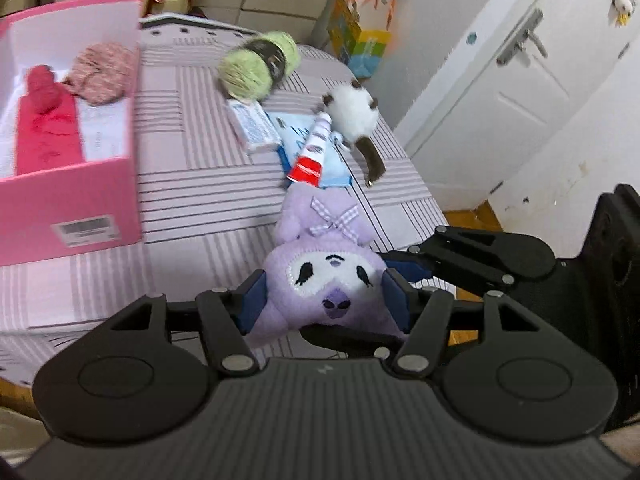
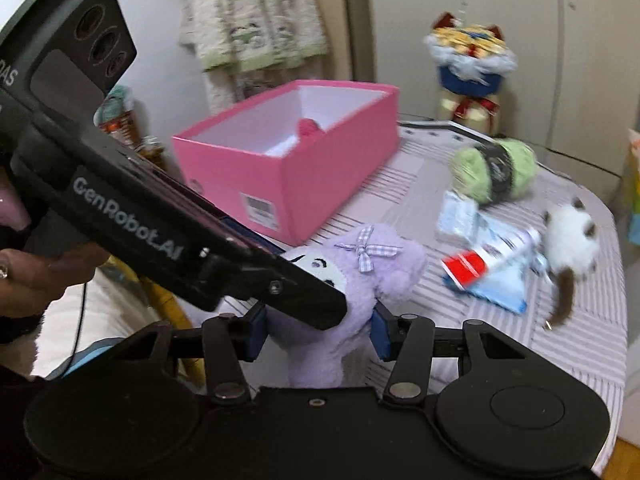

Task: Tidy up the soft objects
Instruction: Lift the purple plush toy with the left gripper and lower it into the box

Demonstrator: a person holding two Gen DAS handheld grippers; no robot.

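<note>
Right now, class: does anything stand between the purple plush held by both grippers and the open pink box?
Nothing visible does. The purple plush is gripped by both grippers; only bare striped cloth lies before the pink box. The yarn sits aside.

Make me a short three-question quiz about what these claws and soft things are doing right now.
1. True or false: both claws grip the purple plush toy.
2. Which lies inside the pink box? A) red cloth B) green yarn C) white furry toy
3. What colour is the yarn ball on the striped table?

Key: 1 true, left claw at its head, right claw at its body. 2 A, the red cloth. 3 green.
</note>
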